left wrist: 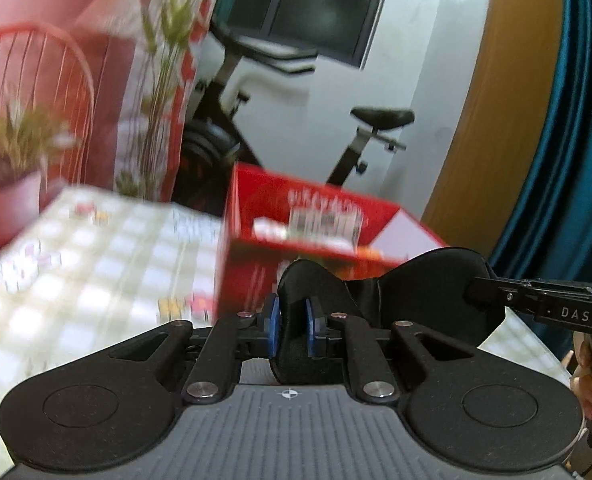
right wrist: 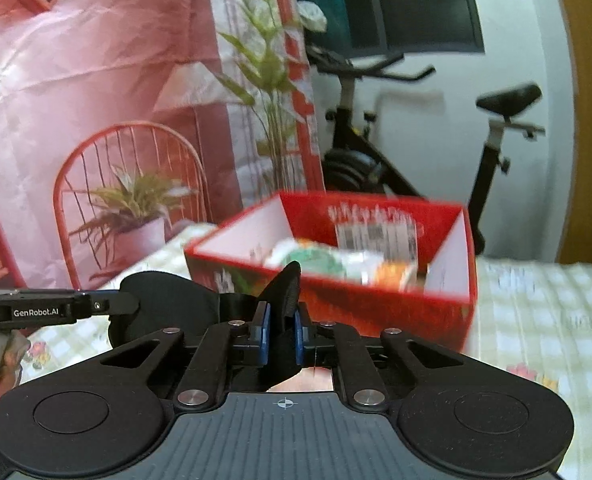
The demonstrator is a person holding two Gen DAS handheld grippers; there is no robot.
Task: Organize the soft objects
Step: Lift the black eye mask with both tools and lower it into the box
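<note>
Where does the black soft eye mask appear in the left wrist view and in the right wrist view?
Left wrist view: the black soft eye mask spans centre to right, one end in the left tongs, the other end in the right tongs.
Right wrist view: the mask spans left to centre, pinched in the right tongs.
Shared landmark: the open red cardboard box behind it.

I see an exercise bike (right wrist: 416,136) at about one o'clock, against a white wall (right wrist: 448,128). At ten o'clock hangs a pink backdrop (right wrist: 95,60) printed with a red chair (right wrist: 131,184) and potted plant (right wrist: 135,208). A checked tablecloth (right wrist: 536,312) lies at three o'clock.
</note>
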